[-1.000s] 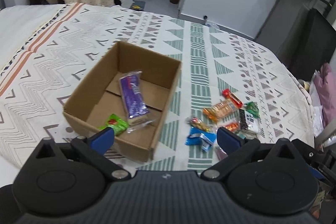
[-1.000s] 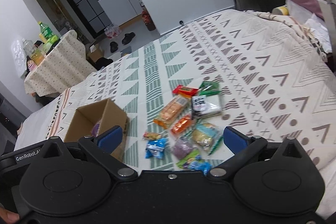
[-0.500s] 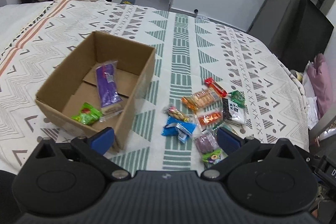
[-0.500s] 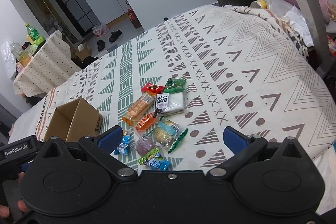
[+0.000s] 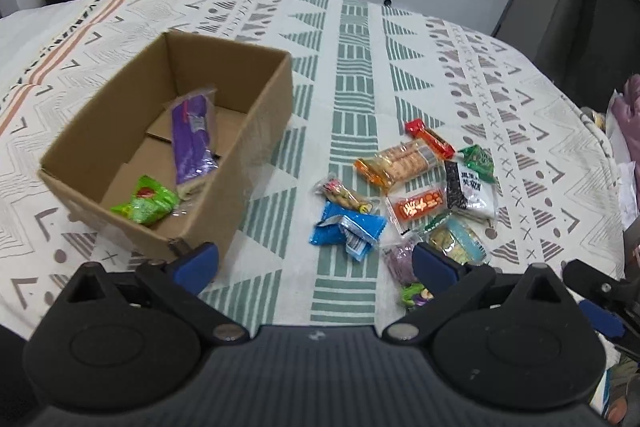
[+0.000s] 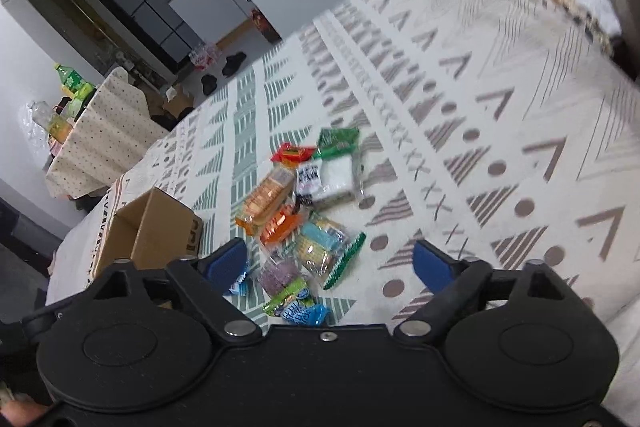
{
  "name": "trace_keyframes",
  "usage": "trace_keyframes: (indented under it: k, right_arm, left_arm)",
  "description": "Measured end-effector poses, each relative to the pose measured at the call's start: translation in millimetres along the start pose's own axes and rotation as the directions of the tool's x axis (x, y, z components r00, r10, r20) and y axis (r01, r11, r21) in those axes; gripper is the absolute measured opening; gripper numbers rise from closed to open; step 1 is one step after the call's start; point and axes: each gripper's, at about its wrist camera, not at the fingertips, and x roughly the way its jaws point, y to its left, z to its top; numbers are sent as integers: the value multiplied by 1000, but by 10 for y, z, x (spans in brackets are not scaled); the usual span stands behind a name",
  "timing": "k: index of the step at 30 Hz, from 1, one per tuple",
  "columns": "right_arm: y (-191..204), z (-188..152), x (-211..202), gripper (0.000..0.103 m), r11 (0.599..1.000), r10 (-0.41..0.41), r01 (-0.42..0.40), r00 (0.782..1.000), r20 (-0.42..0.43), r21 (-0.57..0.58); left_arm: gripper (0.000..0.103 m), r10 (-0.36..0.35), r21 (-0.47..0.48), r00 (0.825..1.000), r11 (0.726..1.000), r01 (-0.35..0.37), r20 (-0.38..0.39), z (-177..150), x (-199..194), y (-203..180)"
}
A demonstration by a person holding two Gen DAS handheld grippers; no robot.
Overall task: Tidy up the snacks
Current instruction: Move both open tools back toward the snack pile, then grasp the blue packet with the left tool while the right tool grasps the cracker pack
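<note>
Since a second ago: both views have shifted rightward toward the snack pile; nothing on the bed itself has moved. Left gripper (image 5: 316, 263): fingers wide apart, holding nothing. Right gripper (image 6: 330, 261): fingers wide apart, holding nothing. Cardboard box (image 5: 256, 131): on the patterned bedspread (image 5: 352, 67), containing a purple packet (image 5: 192, 143) and a green packet (image 5: 146, 205). Snack pile (image 5: 416, 195): loose on the bedspread, right of the box.
</note>
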Motion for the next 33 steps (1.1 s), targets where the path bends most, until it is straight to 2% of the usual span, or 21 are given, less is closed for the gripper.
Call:
trace_keyframes:
  k: [4, 9, 16, 20, 24, 26, 31, 33]
  right_arm:
    - [-61, 16, 170, 80, 1000, 2, -2, 1000, -29, 15]
    - [-97, 58, 346, 70, 1000, 14, -13, 998, -66, 17]
    - [-49, 96, 563, 70, 1000, 8, -9, 995, -101, -9]
    - [-28, 107, 671, 70, 999, -12, 9, 993, -115, -32]
    - [5, 170, 799, 70, 999, -29, 25, 995, -97, -48]
    - [61, 202, 865, 70, 997, -43, 37, 995, -86, -71]
    - [171, 256, 1001, 70, 995, -21, 12, 997, -80, -102]
    - [207, 246, 1061, 70, 993, -27, 17, 996, -87, -114]
  left_arm:
    - [99, -25, -18, 1000, 1000, 25, -8, -26, 180, -40]
    - [87, -46, -26, 999, 999, 45, -18, -41, 405, -133]
    - [87, 0, -21, 1000, 1000, 0, -22, 27, 705, -156]
    - [86, 0, -29, 999, 1000, -1, -36, 52, 879, -139]
    - [82, 1, -20, 1000, 1000, -1, -14, 58, 974, -156]
    - [81, 7, -9, 999, 1000, -7, -36, 54, 1036, -166]
    - [73, 4, 16, 999, 1000, -3, -41, 18, 1095, -147]
    - [62, 8, 15, 999, 1000, -8, -34, 11, 1080, -136]
